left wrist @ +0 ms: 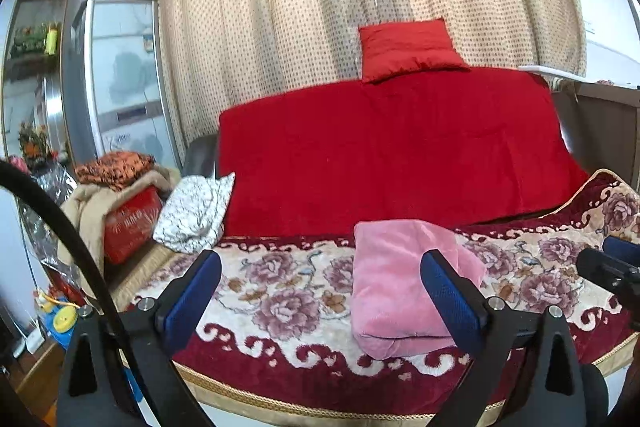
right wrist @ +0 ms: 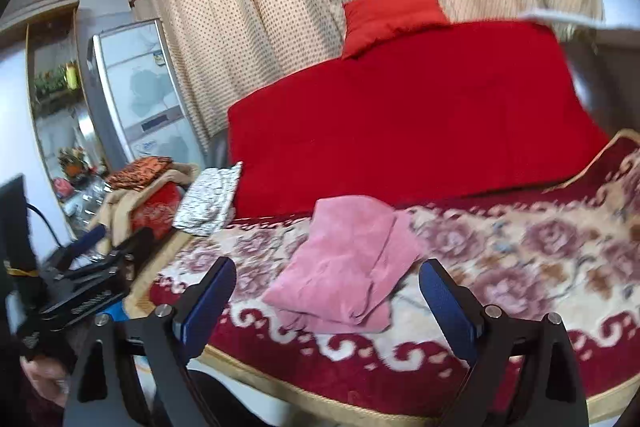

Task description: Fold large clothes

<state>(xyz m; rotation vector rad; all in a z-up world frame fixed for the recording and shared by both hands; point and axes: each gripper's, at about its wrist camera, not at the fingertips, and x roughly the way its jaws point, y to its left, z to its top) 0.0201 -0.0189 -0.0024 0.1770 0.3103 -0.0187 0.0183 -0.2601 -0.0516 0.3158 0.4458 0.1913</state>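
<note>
Both the left gripper point(left wrist: 320, 291) and the right gripper point(right wrist: 326, 297) are released and empty, and the folded pink garment point(left wrist: 408, 291) lies just ahead near the front edge of the flowered blanket point(left wrist: 280, 291), its long axis running away from them.

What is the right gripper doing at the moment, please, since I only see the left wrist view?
Observer: The right gripper is open with nothing between its pads; the pink garment lies beyond it.
Operator: Thank you. Is the garment's right edge, behind my finger, free?
Observer: Yes, it lies loose on the blanket, with no gripper on it.
Operator: And where does my left gripper sit from there?
Observer: The left gripper is off to the garment's left, well apart from it.
</note>
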